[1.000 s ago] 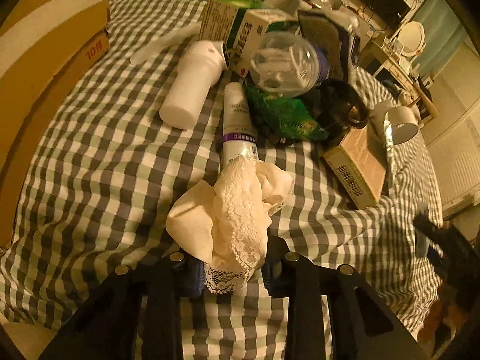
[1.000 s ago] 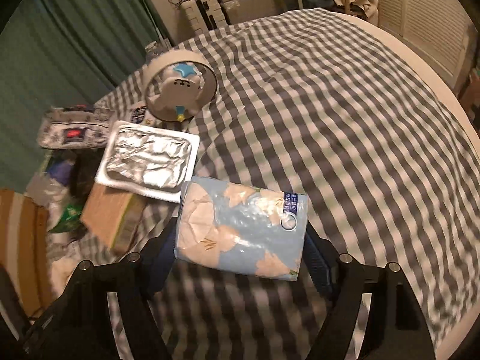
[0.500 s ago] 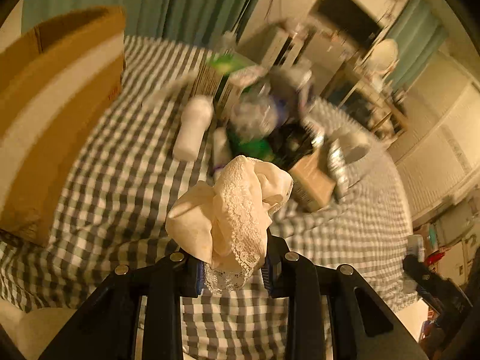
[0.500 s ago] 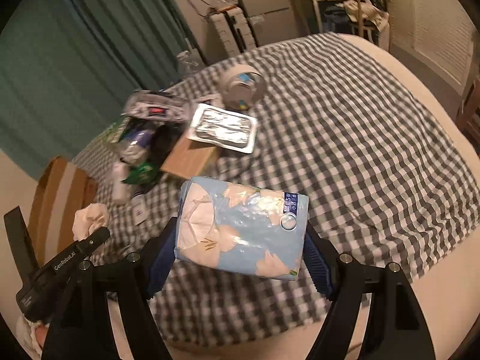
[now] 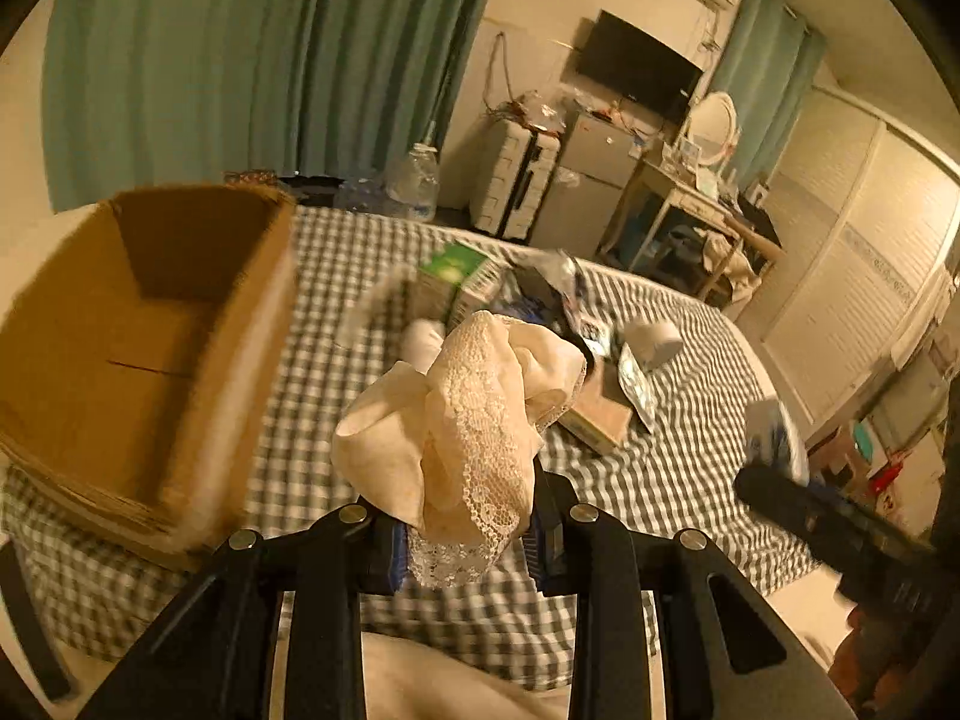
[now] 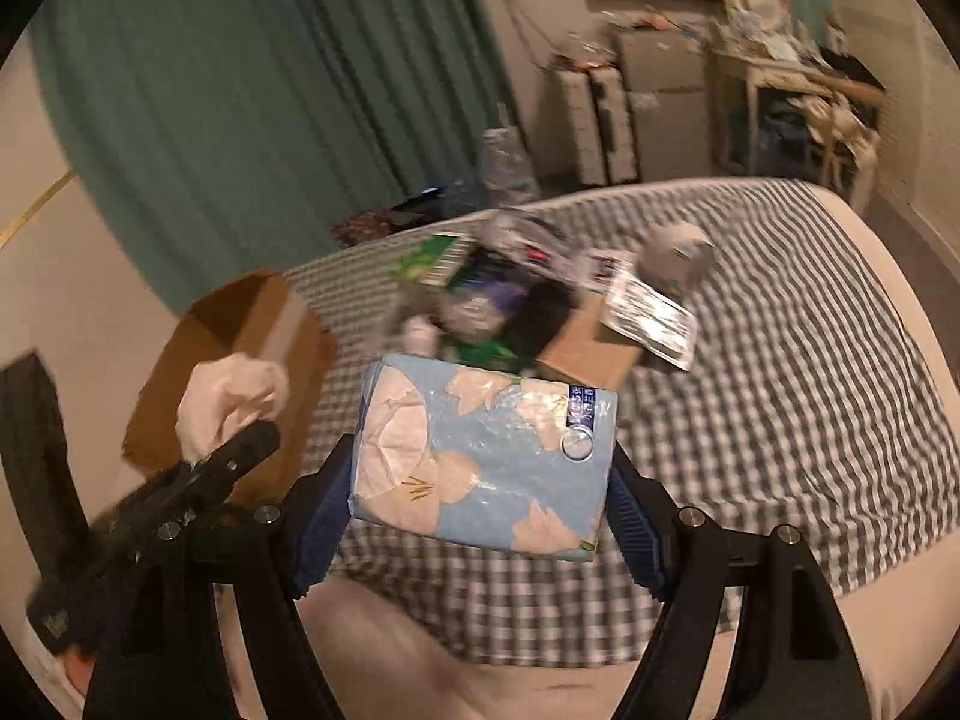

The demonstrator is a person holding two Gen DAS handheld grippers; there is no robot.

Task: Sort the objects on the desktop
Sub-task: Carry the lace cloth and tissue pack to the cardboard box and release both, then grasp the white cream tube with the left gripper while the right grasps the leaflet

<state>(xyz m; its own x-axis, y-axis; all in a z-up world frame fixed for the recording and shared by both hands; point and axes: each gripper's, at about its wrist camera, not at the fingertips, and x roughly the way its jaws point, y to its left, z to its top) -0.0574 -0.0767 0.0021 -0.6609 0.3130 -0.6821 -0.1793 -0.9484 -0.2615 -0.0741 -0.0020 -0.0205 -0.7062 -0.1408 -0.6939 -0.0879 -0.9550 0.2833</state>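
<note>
My left hand-held gripper (image 5: 465,531) pinches the lace cloth (image 5: 456,420) above the bed's near edge; the right hand-held gripper (image 6: 480,510) clamps the tissue pack (image 6: 486,450). I should release each over the cardboard box (image 5: 150,324), low.

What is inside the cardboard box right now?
The cardboard box looks empty: only bare floor and inner walls show in the left wrist view. Its near corner is hidden behind the rim, and the view is blurred.

Left gripper (image 5: 465,540) fingers clamped on lace cloth (image 5: 456,420), right gripper (image 6: 480,480) fingers on tissue pack (image 6: 486,450).
</note>
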